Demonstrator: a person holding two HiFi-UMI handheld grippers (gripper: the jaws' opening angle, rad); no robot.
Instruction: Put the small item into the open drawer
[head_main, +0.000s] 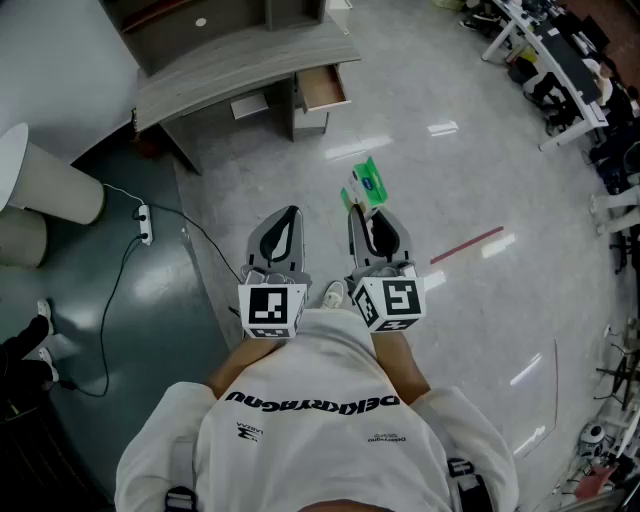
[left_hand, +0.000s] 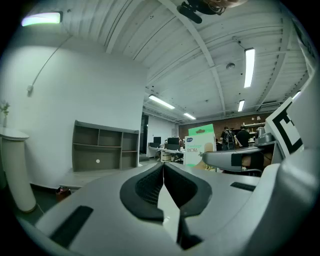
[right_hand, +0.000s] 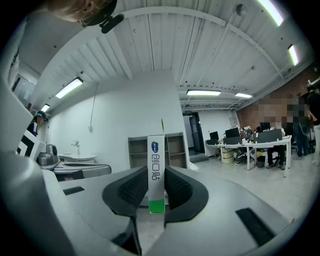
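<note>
Closest in was the person's white shirt (head_main: 310, 400), with both grippers held out level over the glossy floor (head_main: 450, 200). The left gripper (left_hand: 163, 169) had its 2 jaws pressed together with nothing between them. The right gripper (right_hand: 156, 176) was pinching the small green-and-white box (right_hand: 155, 165) by its flat sides, the box standing upright and poking out past the tips. Way ahead of that sat the grey desk (head_main: 240, 65), its open drawer (head_main: 322, 88) pulled out, well apart from the box.
</note>
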